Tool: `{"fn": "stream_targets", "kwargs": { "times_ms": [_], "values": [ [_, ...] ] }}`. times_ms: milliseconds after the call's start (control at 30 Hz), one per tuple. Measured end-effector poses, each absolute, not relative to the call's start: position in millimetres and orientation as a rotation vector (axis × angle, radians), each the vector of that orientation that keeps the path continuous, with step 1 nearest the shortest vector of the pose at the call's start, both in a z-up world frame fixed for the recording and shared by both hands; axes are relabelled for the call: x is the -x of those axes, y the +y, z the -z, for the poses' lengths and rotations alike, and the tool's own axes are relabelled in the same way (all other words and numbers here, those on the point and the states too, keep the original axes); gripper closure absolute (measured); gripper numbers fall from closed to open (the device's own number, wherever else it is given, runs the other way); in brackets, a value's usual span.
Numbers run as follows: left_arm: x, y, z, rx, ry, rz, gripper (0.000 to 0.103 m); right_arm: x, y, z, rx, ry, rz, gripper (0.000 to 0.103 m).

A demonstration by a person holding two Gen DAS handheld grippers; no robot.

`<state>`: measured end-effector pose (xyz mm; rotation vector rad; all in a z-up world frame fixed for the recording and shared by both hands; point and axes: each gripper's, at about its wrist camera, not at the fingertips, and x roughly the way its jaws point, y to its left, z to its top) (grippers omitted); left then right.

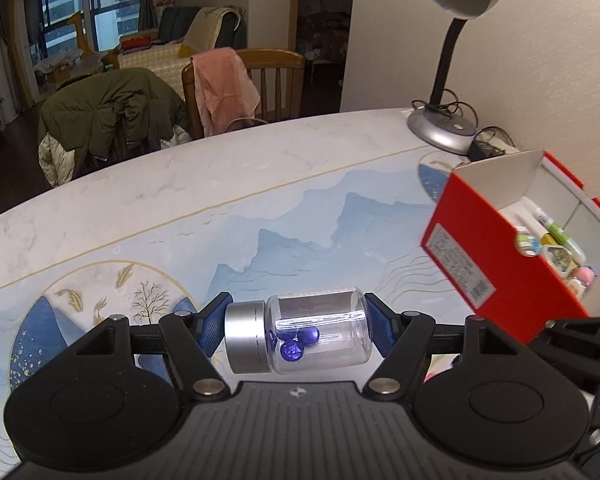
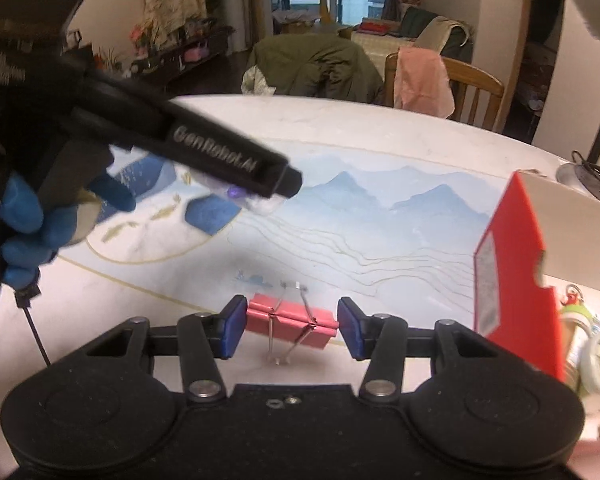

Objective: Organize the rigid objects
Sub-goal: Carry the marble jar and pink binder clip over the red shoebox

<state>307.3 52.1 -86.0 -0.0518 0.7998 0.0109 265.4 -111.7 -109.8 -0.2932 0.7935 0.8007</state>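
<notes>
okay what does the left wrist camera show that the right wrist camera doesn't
Only the left wrist view shows the left gripper shut on the clear jar of blue beads, and markers inside the red box. Only the right wrist view shows the pink binder clip between the open right gripper. Both show the red box, table and lamp.

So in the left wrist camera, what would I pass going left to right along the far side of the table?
Green coat on a chair → pink cloth over a wooden chair → desk lamp → red box.
</notes>
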Motion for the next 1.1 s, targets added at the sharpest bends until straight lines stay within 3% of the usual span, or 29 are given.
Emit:
{"fn": "stream_targets", "kwargs": {
  "times_ms": [533,1100],
  "values": [
    [-270,-2,33,-0.007,0.735,0.094,0.033,-263,-194,41,0.168,0.671,-0.684,0.055],
    [-287,-98,21,-0.089,0.732,0.227,0.033,-314,-280,24,0.114,0.614,-0.504,0.055]
  ]
}}
